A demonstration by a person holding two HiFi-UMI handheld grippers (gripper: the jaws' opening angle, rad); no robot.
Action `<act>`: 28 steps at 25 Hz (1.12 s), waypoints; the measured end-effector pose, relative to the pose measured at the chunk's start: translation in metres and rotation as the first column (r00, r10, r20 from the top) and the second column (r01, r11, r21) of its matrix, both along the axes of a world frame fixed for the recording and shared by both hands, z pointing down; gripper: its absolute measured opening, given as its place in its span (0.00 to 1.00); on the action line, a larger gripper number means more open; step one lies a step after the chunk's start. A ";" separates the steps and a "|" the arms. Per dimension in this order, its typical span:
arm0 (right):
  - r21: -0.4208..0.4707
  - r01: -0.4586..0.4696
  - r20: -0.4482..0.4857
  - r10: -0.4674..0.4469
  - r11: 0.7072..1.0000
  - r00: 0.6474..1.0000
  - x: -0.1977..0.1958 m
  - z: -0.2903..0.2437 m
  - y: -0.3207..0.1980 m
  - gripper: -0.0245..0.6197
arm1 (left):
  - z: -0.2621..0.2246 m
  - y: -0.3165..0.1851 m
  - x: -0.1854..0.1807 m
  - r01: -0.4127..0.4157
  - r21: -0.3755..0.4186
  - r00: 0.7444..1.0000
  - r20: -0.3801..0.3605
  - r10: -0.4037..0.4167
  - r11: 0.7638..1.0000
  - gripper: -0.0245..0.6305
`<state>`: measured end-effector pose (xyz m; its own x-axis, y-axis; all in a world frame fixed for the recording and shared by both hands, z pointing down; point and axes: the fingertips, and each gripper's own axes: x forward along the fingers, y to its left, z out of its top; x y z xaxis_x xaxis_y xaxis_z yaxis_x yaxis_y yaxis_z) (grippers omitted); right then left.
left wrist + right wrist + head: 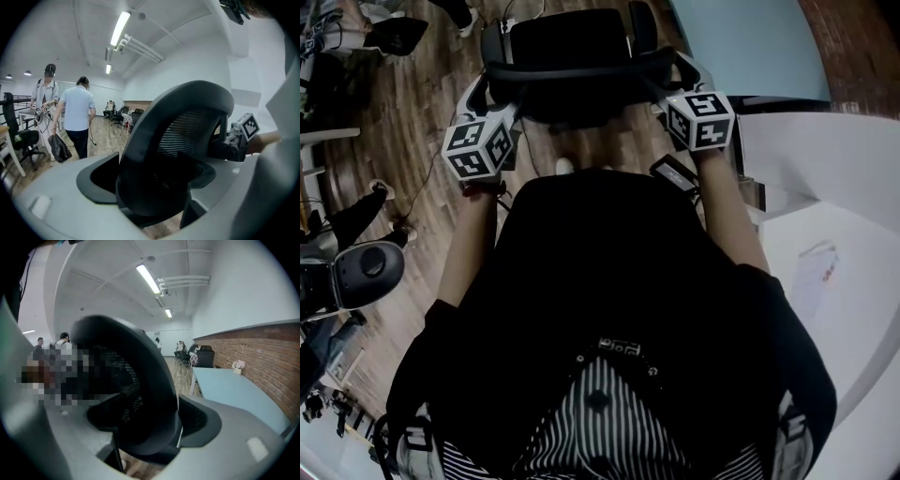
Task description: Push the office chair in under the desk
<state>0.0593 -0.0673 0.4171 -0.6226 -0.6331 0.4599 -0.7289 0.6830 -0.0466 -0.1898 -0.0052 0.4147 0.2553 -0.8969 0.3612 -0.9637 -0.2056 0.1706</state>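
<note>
The black office chair (572, 42) stands on the wood floor straight ahead of me, its mesh headrest (577, 67) nearest. My left gripper (494, 91) is at the headrest's left end. In the left gripper view the headrest (187, 131) fills the gap and both pads look pressed to its rim. My right gripper (666, 77) is at the right end. Its jaws stand wide around the headrest (136, 394), with a thin gap showing at the right pad (201, 420). A light blue desk (750, 42) lies beyond the chair to the right.
A white desk (834, 187) curves along my right side. Two people (77, 117) walk on the floor to the left, near another black chair (21, 138). A cable (422, 187) and grey equipment (366, 272) lie at left. A brick wall (253, 348) runs behind the blue desk (234, 387).
</note>
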 end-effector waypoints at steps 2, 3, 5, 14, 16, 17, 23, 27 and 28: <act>-0.022 -0.001 -0.015 0.001 1.000 1.000 -0.002 0.011 -0.007 0.57 | 0.005 -0.007 -0.003 -0.002 -0.011 1.000 0.027 0.003 1.000 0.61; -0.029 0.000 -0.008 0.000 1.000 1.000 -0.004 0.013 -0.009 0.57 | 0.008 -0.010 -0.003 -0.006 -0.016 0.999 0.039 0.007 1.000 0.61; -0.034 0.003 -0.002 -0.003 0.999 1.000 -0.005 0.013 -0.009 0.57 | 0.012 -0.013 -0.004 -0.014 -0.025 0.999 0.047 0.015 1.000 0.62; -0.047 -0.001 -0.027 -0.001 0.999 1.000 0.000 0.015 -0.008 0.57 | 0.017 -0.019 0.000 -0.054 -0.030 0.998 0.041 0.055 0.998 0.63; -0.052 -0.001 -0.031 0.000 0.999 1.000 0.003 0.015 -0.006 0.57 | 0.017 -0.019 0.002 -0.054 -0.030 0.998 0.042 0.055 0.998 0.63; -0.053 -0.004 -0.033 0.003 0.999 0.999 0.004 0.015 -0.005 0.57 | 0.017 -0.020 0.002 -0.056 -0.029 0.997 0.044 0.057 0.998 0.63; -0.060 -0.015 -0.068 0.011 0.998 0.998 -0.002 0.017 0.003 0.53 | 0.017 -0.027 -0.008 -0.077 -0.022 0.996 0.046 0.078 0.997 0.63; -0.069 -0.026 -0.074 0.021 0.997 0.997 -0.009 0.016 0.010 0.49 | 0.016 -0.031 -0.018 -0.128 -0.021 0.990 0.056 0.129 0.992 0.62; -0.071 -0.032 -0.075 0.027 0.997 0.997 -0.011 0.016 0.012 0.47 | 0.016 -0.032 -0.019 -0.151 -0.023 0.987 0.060 0.152 0.988 0.62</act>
<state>0.0487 -0.0556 0.4333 -0.5666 -0.6146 0.5489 -0.7521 0.6578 -0.0398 -0.2092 -0.0369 0.4305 0.3644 -0.8428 0.3962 -0.9304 -0.3473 0.1170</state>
